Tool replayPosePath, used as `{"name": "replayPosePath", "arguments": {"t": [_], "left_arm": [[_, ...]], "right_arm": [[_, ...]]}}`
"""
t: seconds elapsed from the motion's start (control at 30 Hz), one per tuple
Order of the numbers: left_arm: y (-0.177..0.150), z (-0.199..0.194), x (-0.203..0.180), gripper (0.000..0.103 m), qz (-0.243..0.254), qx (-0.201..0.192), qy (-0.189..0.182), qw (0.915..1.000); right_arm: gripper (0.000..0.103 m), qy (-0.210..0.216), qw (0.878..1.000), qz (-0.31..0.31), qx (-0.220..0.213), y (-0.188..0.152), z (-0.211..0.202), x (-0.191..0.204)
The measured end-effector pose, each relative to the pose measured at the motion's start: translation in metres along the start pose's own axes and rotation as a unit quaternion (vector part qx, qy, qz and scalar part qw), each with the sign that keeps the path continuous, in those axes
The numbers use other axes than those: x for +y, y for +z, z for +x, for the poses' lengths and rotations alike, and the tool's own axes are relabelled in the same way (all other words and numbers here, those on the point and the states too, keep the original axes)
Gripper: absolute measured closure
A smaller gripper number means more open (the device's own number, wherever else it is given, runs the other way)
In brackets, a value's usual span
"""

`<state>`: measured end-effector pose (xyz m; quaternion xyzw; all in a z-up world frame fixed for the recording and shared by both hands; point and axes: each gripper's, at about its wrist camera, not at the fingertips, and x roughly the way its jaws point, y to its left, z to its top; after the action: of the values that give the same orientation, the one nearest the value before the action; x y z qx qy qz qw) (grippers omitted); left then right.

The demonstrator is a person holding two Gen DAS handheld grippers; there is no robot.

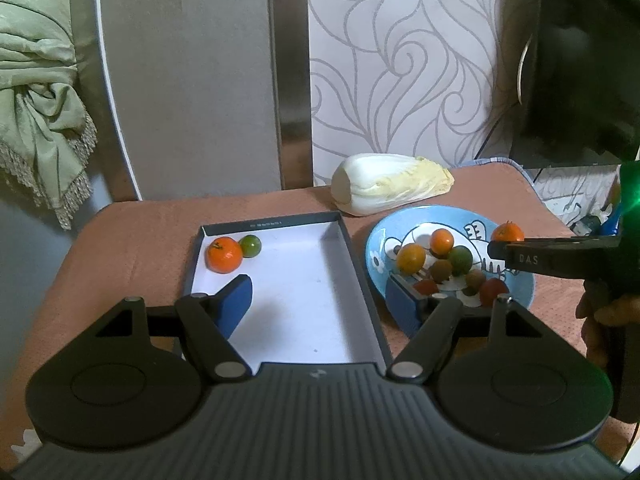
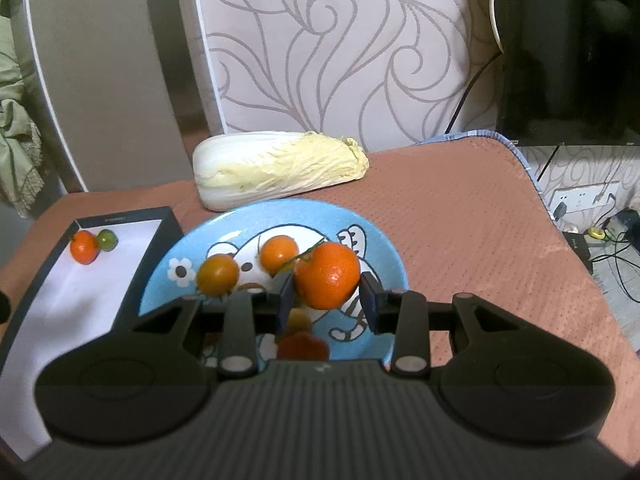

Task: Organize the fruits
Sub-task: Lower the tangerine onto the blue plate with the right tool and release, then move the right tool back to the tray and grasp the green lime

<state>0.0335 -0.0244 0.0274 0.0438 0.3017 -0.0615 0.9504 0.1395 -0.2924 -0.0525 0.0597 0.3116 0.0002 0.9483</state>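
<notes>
A blue cartoon plate (image 1: pixel 382 248) (image 2: pixel 360 228) holds several small orange, green and red tomatoes and a tangerine (image 2: pixel 327 276). My right gripper (image 2: pixel 327 298) has its blue pads on both sides of that tangerine, holding it over the plate; it also shows in the left wrist view (image 1: pixel 496 249) with the tangerine (image 1: pixel 507 232) at its tip. A dark box with a white floor (image 1: pixel 304 304) (image 2: pixel 60 292) holds a tangerine (image 1: pixel 224 255) (image 2: pixel 84 247) and a green tomato (image 1: pixel 251 245) (image 2: pixel 107 239). My left gripper (image 1: pixel 320 308) is open and empty over the box.
A napa cabbage (image 1: pixel 390 188) (image 2: pixel 276 166) lies behind the plate on the pink table cover (image 2: pixel 480 208). A dark screen (image 1: pixel 580 60) stands at the back right, a green curtain (image 1: pixel 36 80) at the left. Cables and a socket (image 2: pixel 584 200) lie past the right edge.
</notes>
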Motion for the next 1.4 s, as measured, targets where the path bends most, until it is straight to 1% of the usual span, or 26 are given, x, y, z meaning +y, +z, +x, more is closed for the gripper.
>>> {"name": "replayPosePath", "arguments": {"t": [0.07,0.13,0.23,0.3,0.37,0.47,0.5,0.53,0.6,0.63,0.73,0.8,0.87,0.93,0.97,1.03,1.1,1.2,1.27,1.33,1.4], "left_arm": [[0.0,0.001,0.002,0.025,-0.002,0.0,0.003,1.0],[-0.001,0.001,0.004,0.025,-0.004,0.001,0.007,1.0],[-0.002,0.0,0.01,0.025,-0.009,0.001,0.014,0.9999],[-0.003,-0.001,0.014,0.025,-0.012,0.001,0.02,0.9997],[-0.004,-0.002,0.02,0.025,-0.016,0.002,0.026,0.9995],[-0.006,-0.003,0.029,0.025,-0.022,0.003,0.035,0.9991],[-0.006,-0.004,0.032,0.025,-0.024,0.002,0.038,0.999],[-0.006,-0.005,0.035,0.025,-0.026,0.002,0.04,0.9988],[-0.007,-0.007,0.04,0.025,-0.03,0.001,0.046,0.9985],[-0.008,-0.008,0.042,0.025,-0.031,0.001,0.049,0.9983],[-0.009,-0.01,0.048,0.025,-0.033,-0.001,0.056,0.9979],[-0.01,-0.011,0.051,0.024,-0.036,-0.001,0.059,0.9976],[-0.012,-0.011,0.054,0.024,-0.041,0.0,0.061,0.9973],[-0.013,-0.01,0.057,0.024,-0.047,0.003,0.065,0.9968],[-0.014,-0.009,0.059,0.024,-0.049,0.004,0.067,0.9966],[-0.015,-0.008,0.062,0.024,-0.053,0.007,0.07,0.9961],[-0.016,-0.007,0.065,0.024,-0.057,0.01,0.076,0.9955],[-0.018,-0.004,0.071,0.024,-0.065,0.015,0.081,0.9944],[-0.019,-0.001,0.074,0.024,-0.07,0.019,0.084,0.9938],[-0.019,0.001,0.076,0.024,-0.073,0.021,0.086,0.9934],[-0.02,0.003,0.076,0.024,-0.074,0.023,0.084,0.9934]], "right_arm": [[0.061,-0.002,1.0,-0.002,-0.004,0.001,0.001,0.002],[0.051,-0.006,1.0,-0.009,-0.015,0.002,0.003,0.006],[0.051,0.002,1.0,-0.018,-0.023,0.006,0.005,0.016],[0.051,0.029,0.999,-0.022,-0.029,0.01,0.004,0.026],[0.051,0.07,0.997,-0.034,-0.024,0.015,0.006,0.042],[0.052,0.131,0.989,-0.062,-0.011,0.021,0.012,0.073],[0.056,0.148,0.986,-0.072,-0.006,0.023,0.015,0.084],[0.066,0.163,0.983,-0.085,0.001,0.024,0.019,0.098],[0.076,0.181,0.977,-0.107,0.012,0.028,0.028,0.12],[0.079,0.191,0.974,-0.122,0.015,0.029,0.033,0.132],[0.079,0.198,0.966,-0.163,0.024,0.032,0.051,0.159],[0.079,0.191,0.965,-0.174,0.04,0.032,0.068,0.171],[0.079,0.177,0.97,-0.151,0.073,0.035,0.086,0.178],[0.078,0.181,0.975,-0.093,0.094,0.04,0.102,0.177],[0.077,0.183,0.976,-0.068,0.096,0.042,0.106,0.176],[0.077,0.187,0.977,-0.037,0.094,0.044,0.113,0.176],[0.077,0.19,0.977,-0.028,0.097,0.044,0.12,0.18],[0.077,0.198,0.974,-0.017,0.113,0.04,0.129,0.186],[0.074,0.194,0.975,-0.013,0.111,0.038,0.132,0.189],[0.066,0.193,0.975,0.001,0.11,0.039,0.134,0.188],[0.066,0.199,0.972,0.025,0.121,0.04,0.139,0.187]]}}
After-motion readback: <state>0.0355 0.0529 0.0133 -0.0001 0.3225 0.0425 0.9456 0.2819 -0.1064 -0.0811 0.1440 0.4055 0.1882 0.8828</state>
